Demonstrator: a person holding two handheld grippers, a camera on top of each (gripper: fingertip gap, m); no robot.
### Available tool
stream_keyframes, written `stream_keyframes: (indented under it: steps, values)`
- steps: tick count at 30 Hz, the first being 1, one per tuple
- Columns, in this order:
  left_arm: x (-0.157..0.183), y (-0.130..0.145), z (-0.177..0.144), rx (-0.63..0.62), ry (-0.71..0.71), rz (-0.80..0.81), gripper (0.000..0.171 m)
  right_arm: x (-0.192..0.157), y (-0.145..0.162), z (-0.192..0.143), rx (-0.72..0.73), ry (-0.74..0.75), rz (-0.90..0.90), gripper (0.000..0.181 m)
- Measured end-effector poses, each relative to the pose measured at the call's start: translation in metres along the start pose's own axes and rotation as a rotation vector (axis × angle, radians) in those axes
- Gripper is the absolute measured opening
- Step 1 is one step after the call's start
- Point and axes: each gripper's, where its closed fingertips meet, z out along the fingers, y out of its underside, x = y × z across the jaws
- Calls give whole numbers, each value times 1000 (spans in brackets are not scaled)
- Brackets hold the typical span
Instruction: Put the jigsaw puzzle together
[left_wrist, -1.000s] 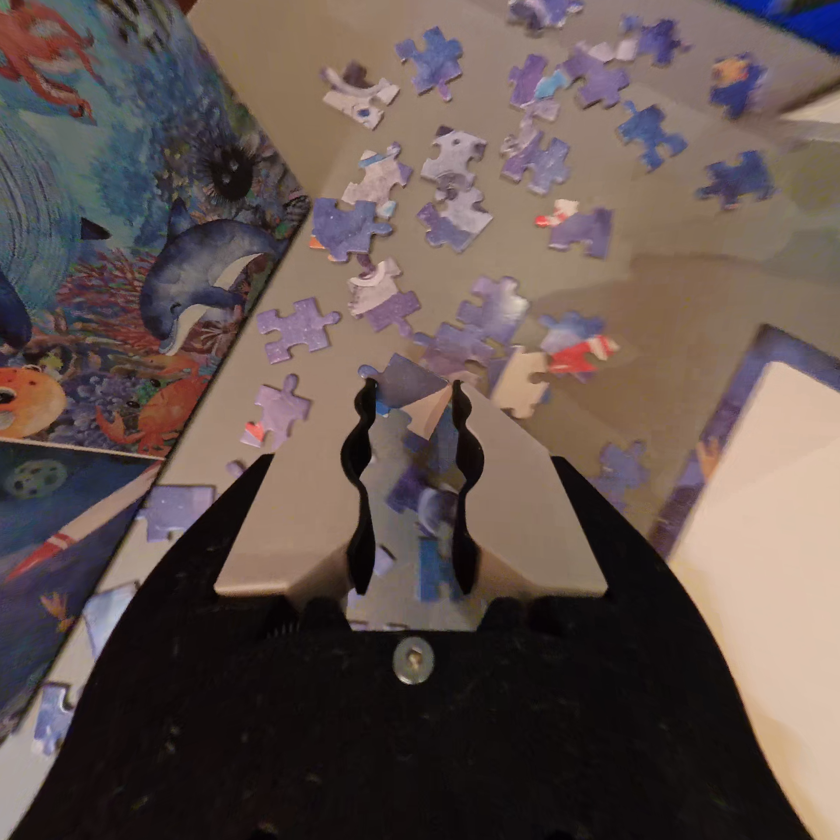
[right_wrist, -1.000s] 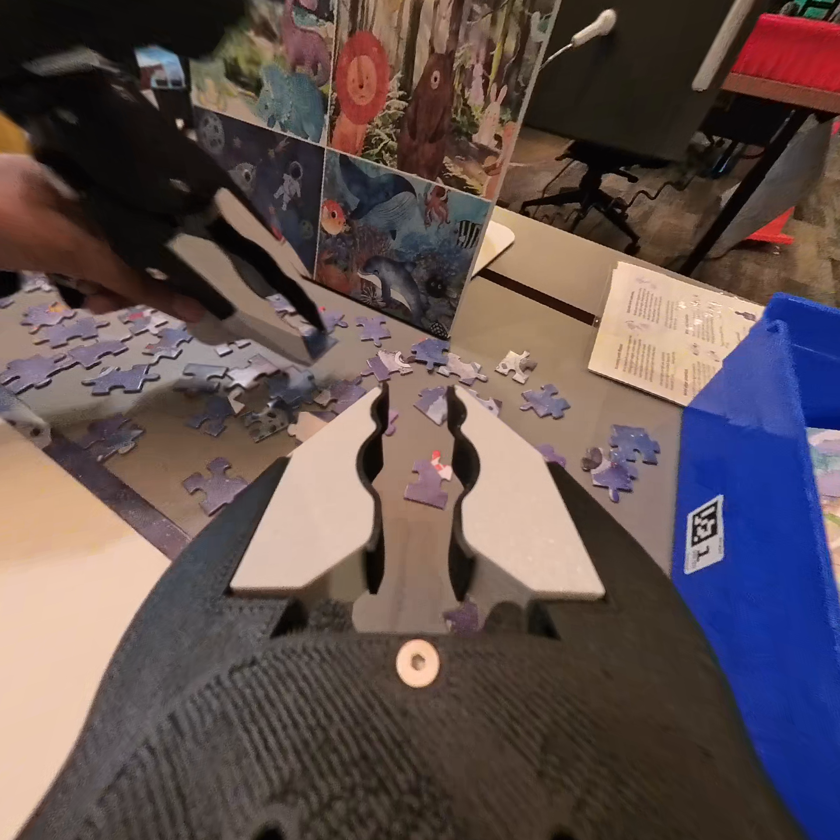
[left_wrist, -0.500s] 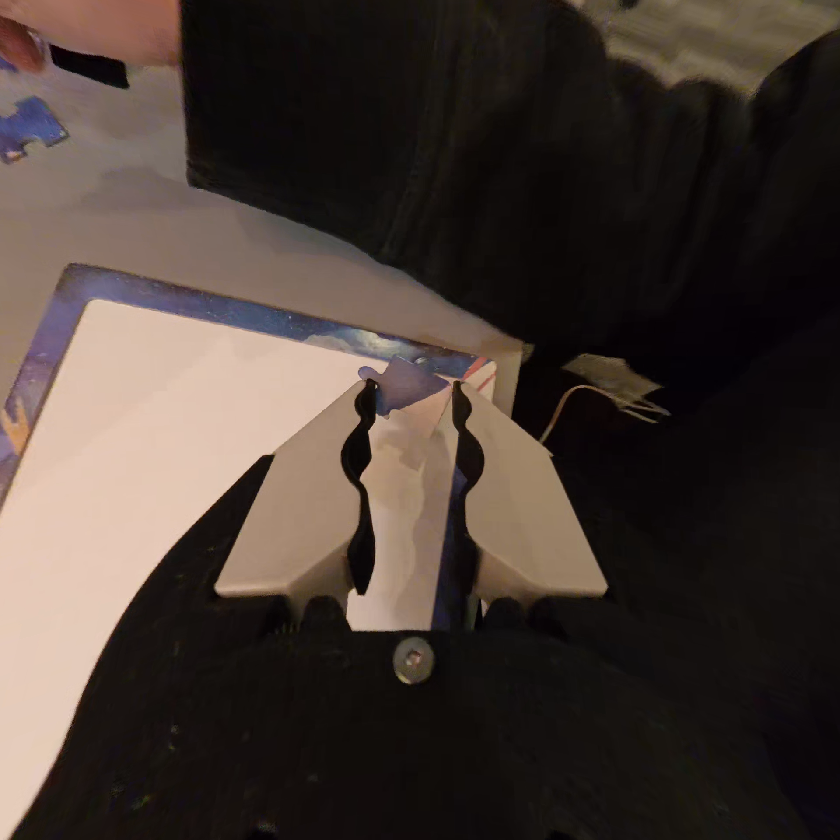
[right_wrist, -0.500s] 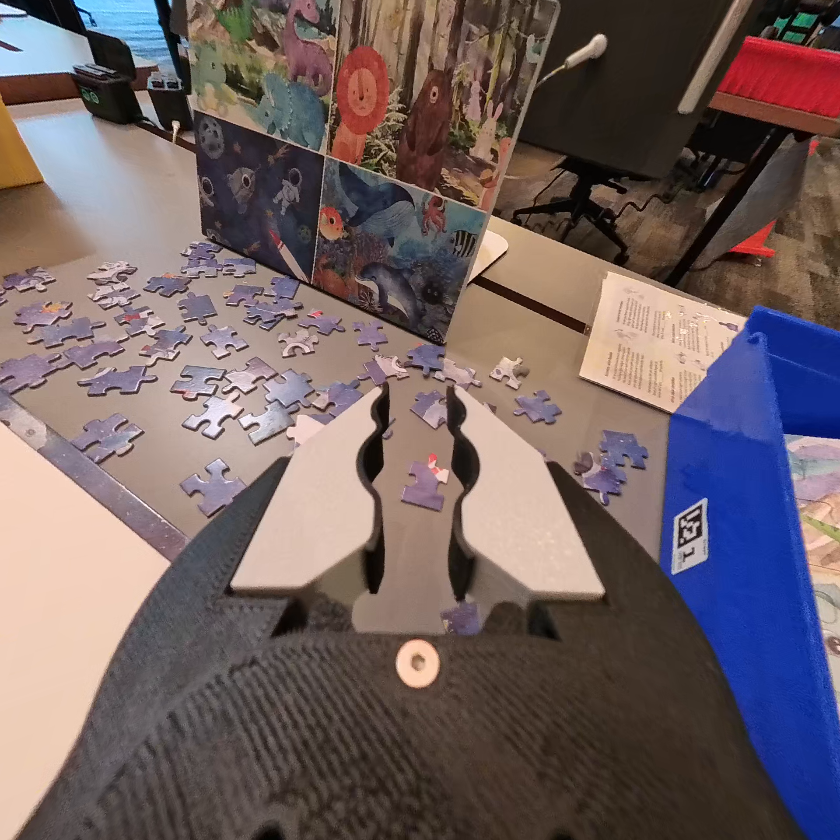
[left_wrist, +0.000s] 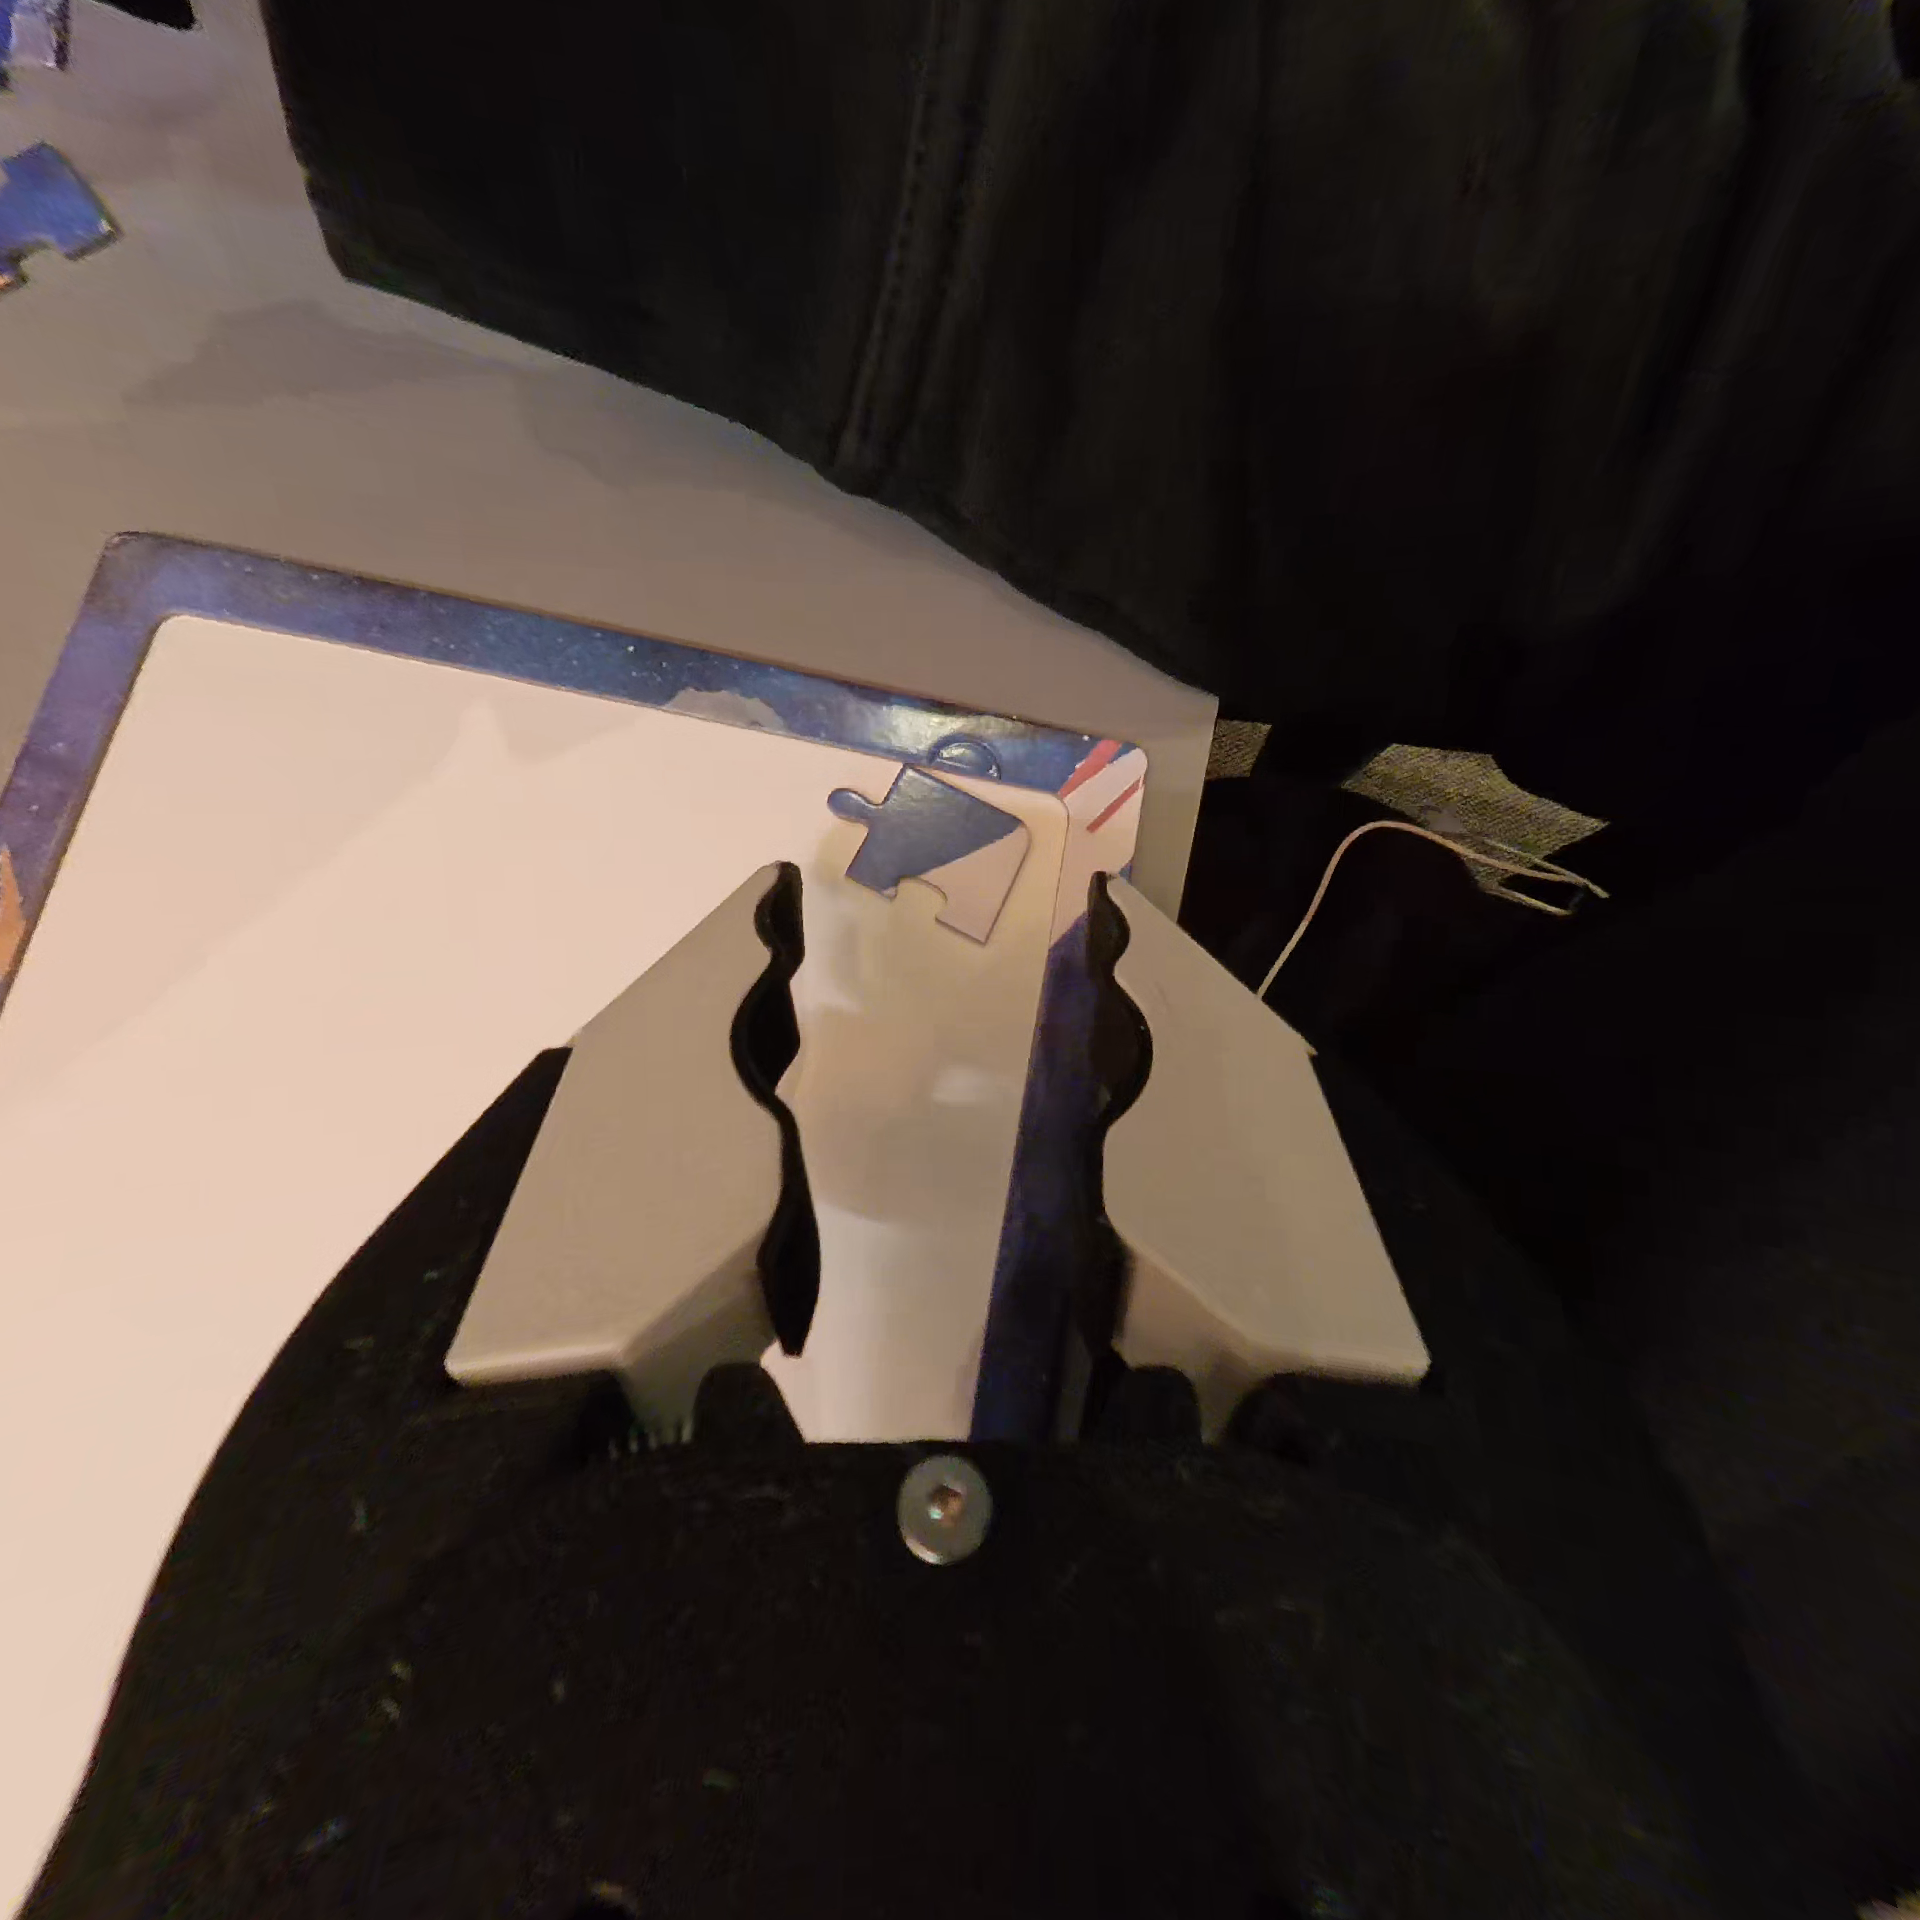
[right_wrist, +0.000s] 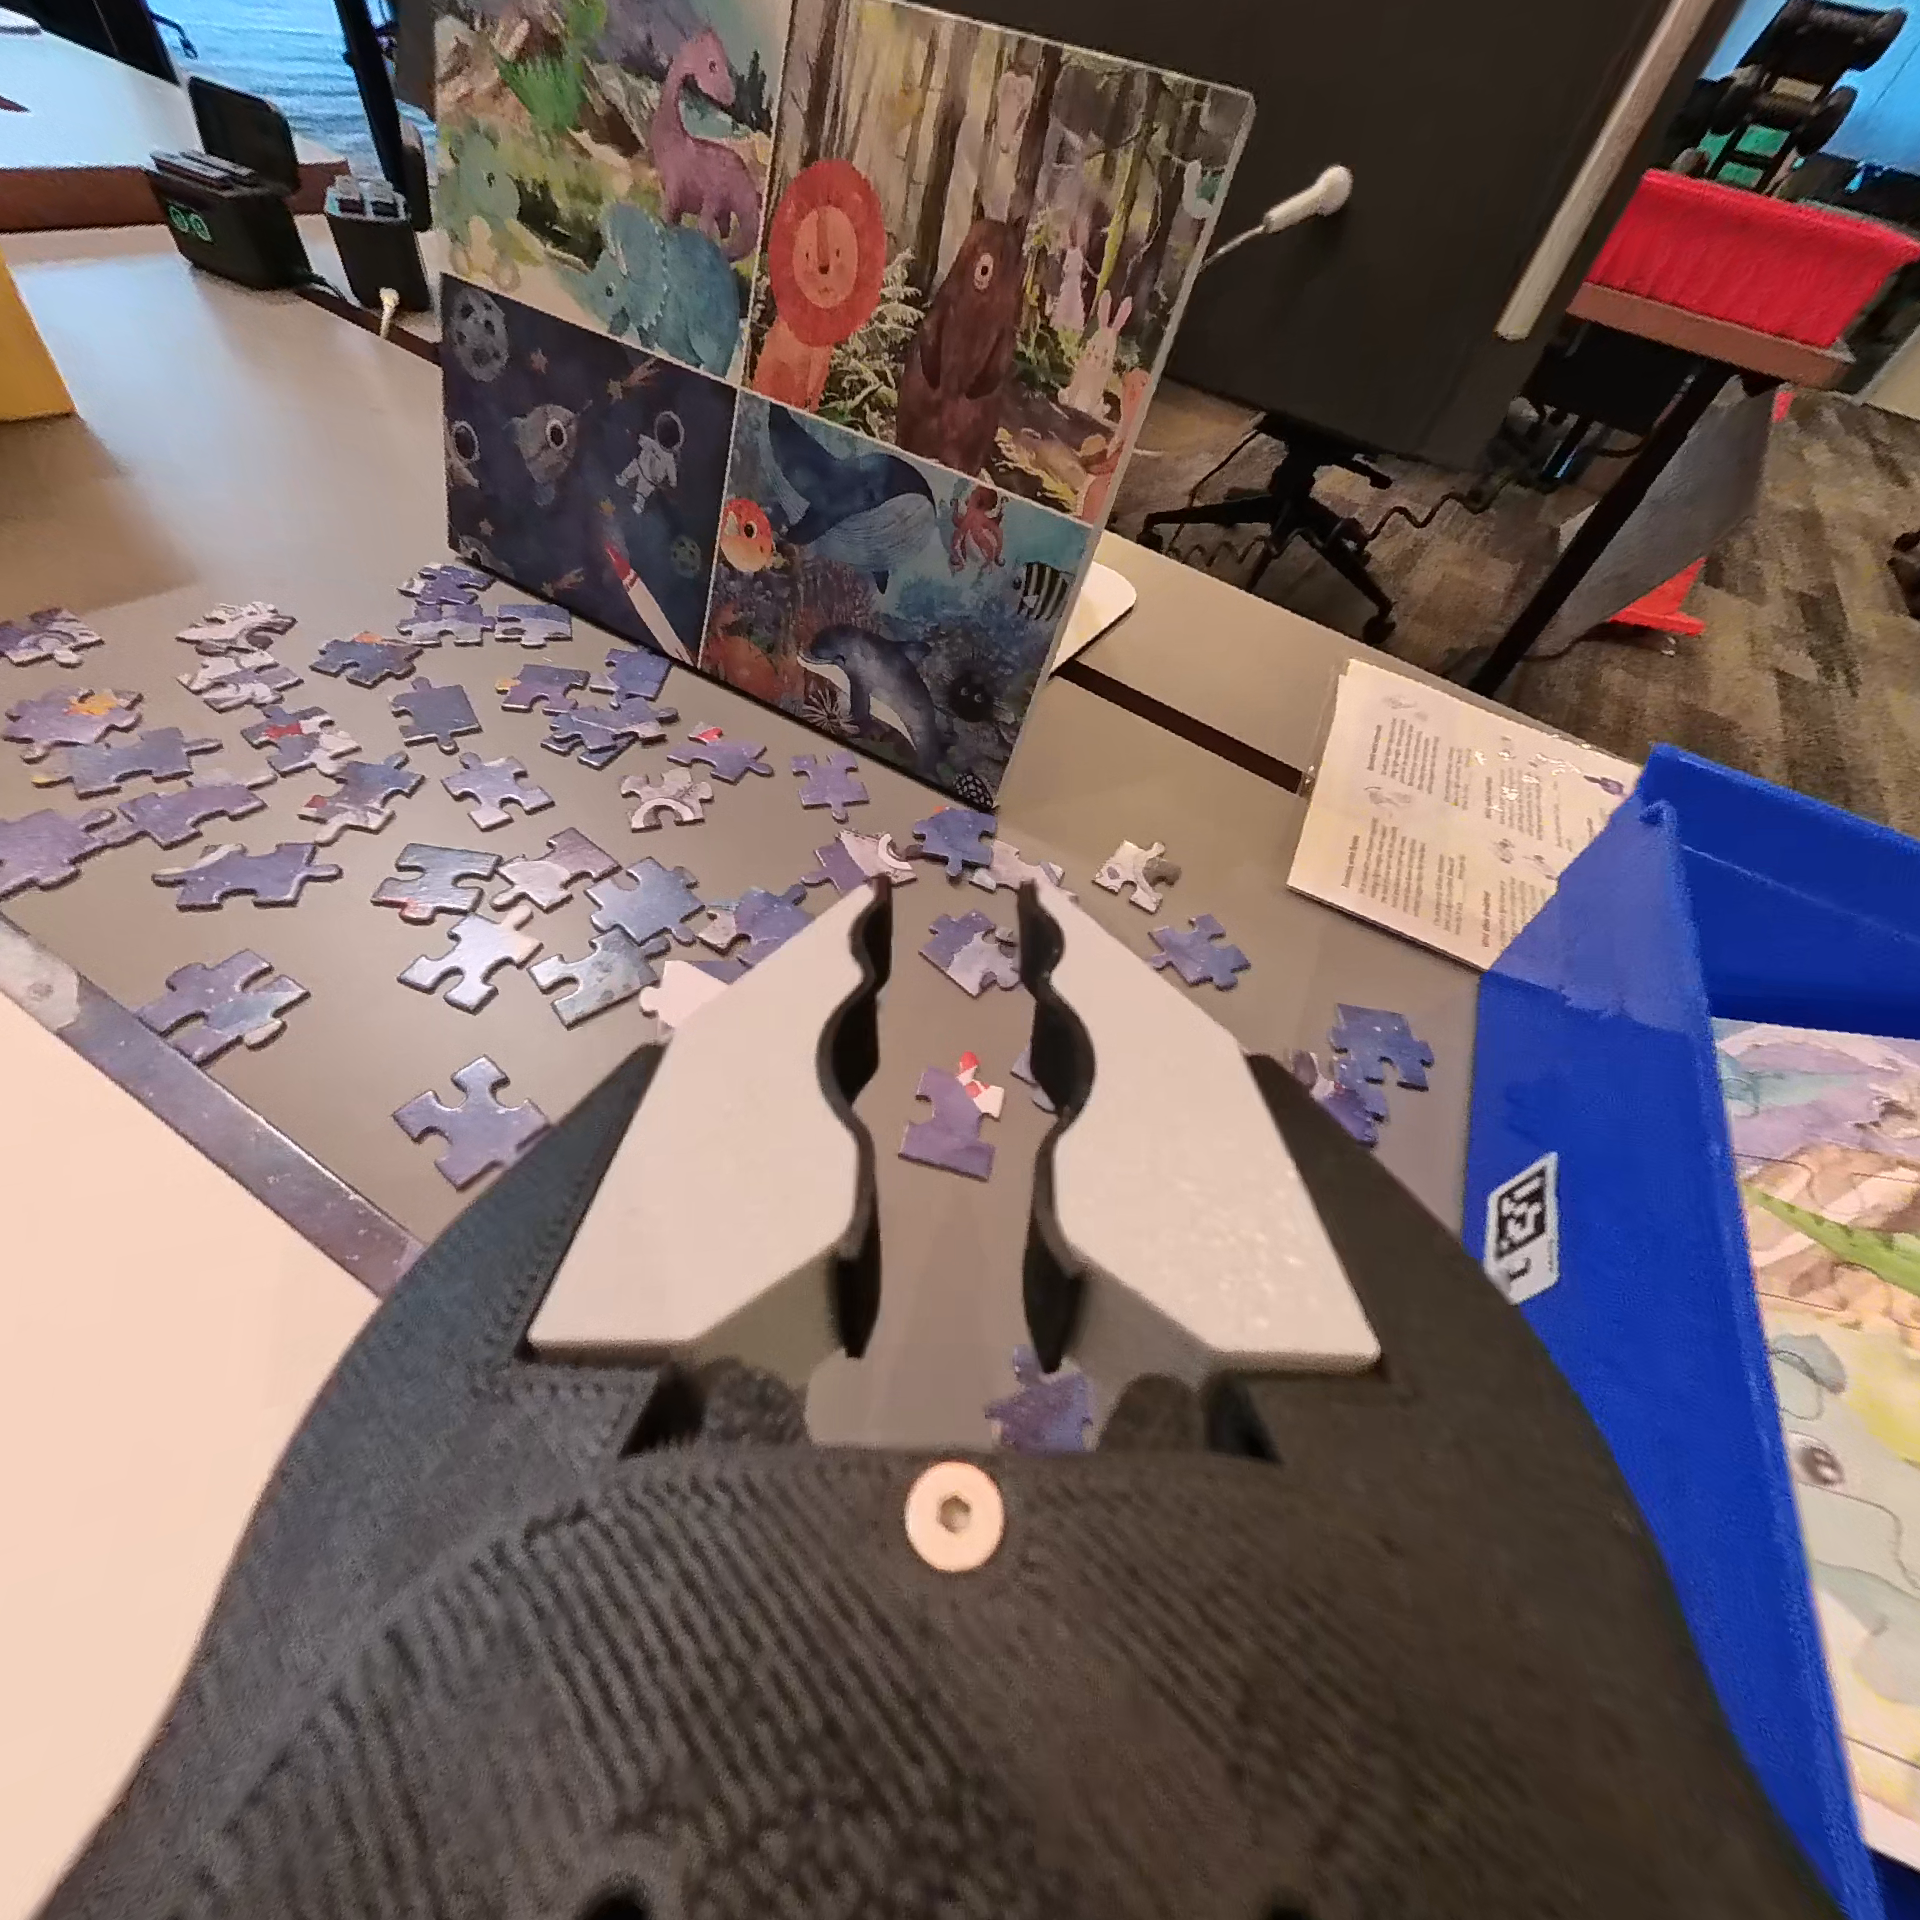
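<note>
In the left wrist view my left gripper (left_wrist: 940, 883) is open, its jaws spread over the near right corner of the puzzle frame (left_wrist: 416, 634), a white board with a dark blue rim. A blue and white puzzle piece (left_wrist: 925, 847) lies flat in that corner, just beyond the fingertips and free of them. In the right wrist view my right gripper (right_wrist: 953, 894) is slightly open and empty above the grey table. Loose blue pieces (right_wrist: 468, 883) are scattered there. One piece with a red mark (right_wrist: 951, 1117) lies on the table between the fingers.
A picture board (right_wrist: 831, 416) stands upright behind the pieces. A blue bin (right_wrist: 1662, 1143) is close on the right, a printed sheet (right_wrist: 1455, 810) behind it. The frame's edge (right_wrist: 208, 1101) runs along the left. A person's dark sleeve (left_wrist: 1143, 312) hangs beyond the frame corner. Tip to tip, the grippers are about 30 cm apart.
My left gripper carried the piece from the scattered pieces to the frame's corner, then opened and let it go there. The right gripper has hardly moved.
</note>
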Motion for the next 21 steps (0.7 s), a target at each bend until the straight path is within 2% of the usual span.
stream_keyframes:
  steps: [4, 6, 8, 13, 21]
  values:
    - [2, -11, -3, 60, 77, -55, 62, 6, 3, 1, -13, 33, -29, 22]
    - [6, -8, 2, 40, 113, -60, 69, 5, 4, 2, -11, 21, -12, 22]
    - [10, -3, 7, 9, 129, -48, 69, 5, 5, 2, -11, 17, -2, 22]
    - [17, -2, 7, 23, 106, 38, 72, 6, 3, 1, -6, 19, -2, 22]
    - [14, 4, 10, 13, 62, 41, 72, 4, 4, 2, -11, 17, -11, 22]
